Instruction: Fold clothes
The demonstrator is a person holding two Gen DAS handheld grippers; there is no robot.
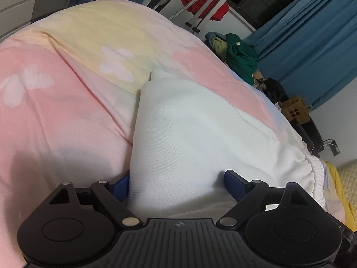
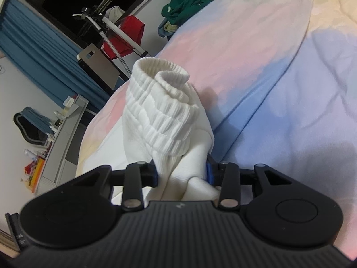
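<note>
White garment (image 1: 191,134) lies on a bed covered by a pastel quilt (image 1: 67,93) in pink, yellow and blue with pale flower shapes. Left gripper (image 1: 177,184) sits low over the garment, jaws spread wide, a bulge of the white cloth rising between the two blue pads (image 1: 234,183); the left pad is against the cloth edge, the right pad rests beside the cloth, no visible squeeze, so it reads as open around the fabric. The elastic waistband (image 1: 316,167) shows at the right edge of the left wrist view, near the bed edge. Right gripper (image 2: 181,170) is closed on a bunched fold of the same white garment (image 2: 156,120), cloth pinched between its pads, and the ribbed waistband (image 2: 160,82) stands up curled above the jaws, lifted off the quilt (image 2: 267,78). Behind the bed: blue curtains (image 1: 312,55), a pile of green clothing (image 1: 241,55) at the far bed edge, a red garment (image 2: 127,35) hanging on a metal rack (image 2: 104,22), a brown cardboard box (image 1: 294,109) on the floor, a dark window (image 2: 78,0) and a cluttered grey shelf (image 2: 60,138).
</note>
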